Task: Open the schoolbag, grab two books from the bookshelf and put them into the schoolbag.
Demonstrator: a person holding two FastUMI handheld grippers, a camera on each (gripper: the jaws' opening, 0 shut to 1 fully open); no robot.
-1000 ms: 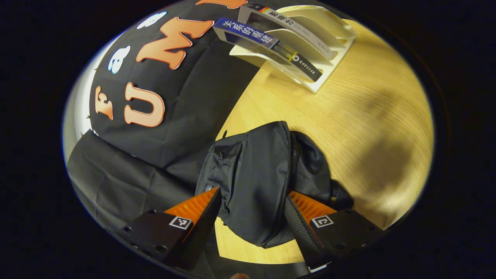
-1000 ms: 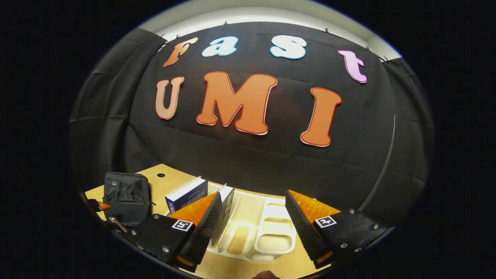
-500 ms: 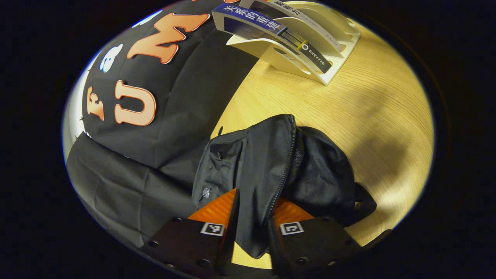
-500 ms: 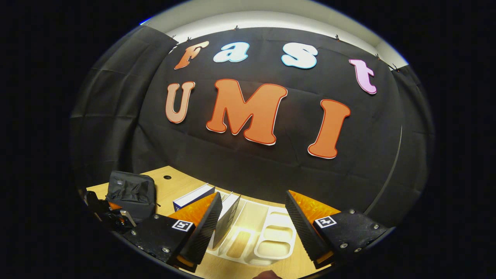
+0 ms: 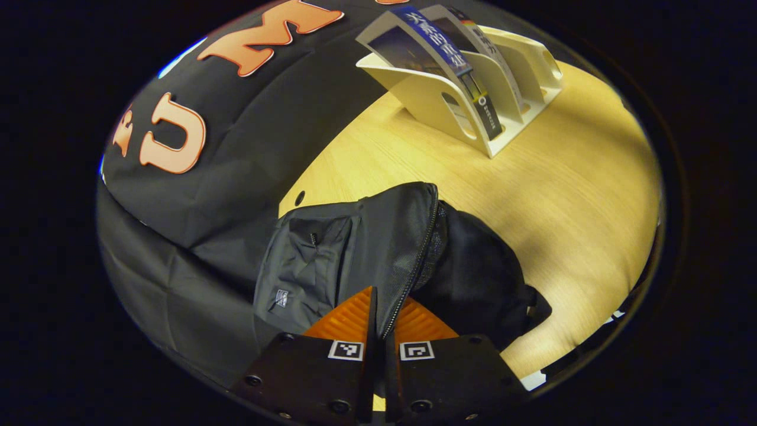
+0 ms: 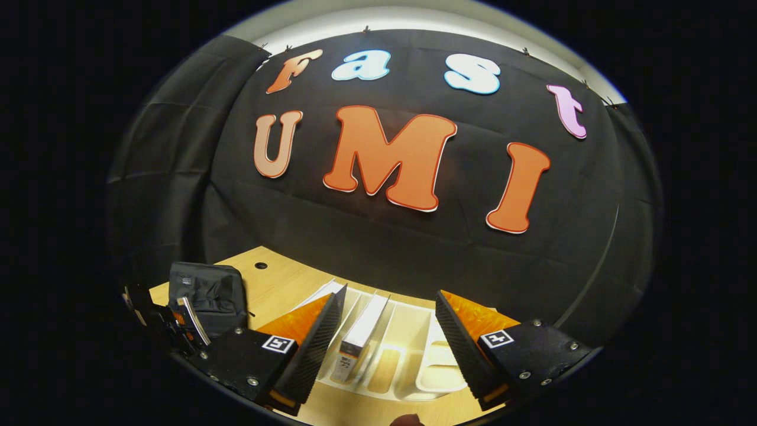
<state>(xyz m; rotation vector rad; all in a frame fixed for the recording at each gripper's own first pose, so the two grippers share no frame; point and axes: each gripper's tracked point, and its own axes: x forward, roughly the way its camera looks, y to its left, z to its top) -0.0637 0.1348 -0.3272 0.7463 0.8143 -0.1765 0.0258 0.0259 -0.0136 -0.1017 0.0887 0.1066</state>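
Left gripper view: the bag (image 5: 355, 248) lies on the bench (image 5: 568, 195), black, near the bench's back edge by the booth wall. Left tongs (image 5: 381, 316) are pressed together, pinching the bag's fabric edge along the zipper (image 5: 417, 266). Beyond the bag, well apart from it, the shelf (image 5: 502, 77) stands on the bench with two books (image 5: 455, 59) leaning in its slots nearest the bag.

Right gripper view: the bag (image 6: 207, 293) sits left of the shelf (image 6: 408, 349), the left tongs (image 6: 177, 322) at its near side. Right tongs (image 6: 387, 331) hang above the shelf, spread wide, holding nothing. One book (image 6: 361, 334) stands in a shelf slot between the spread fingers; another (image 6: 322, 290) shows just past the left finger.
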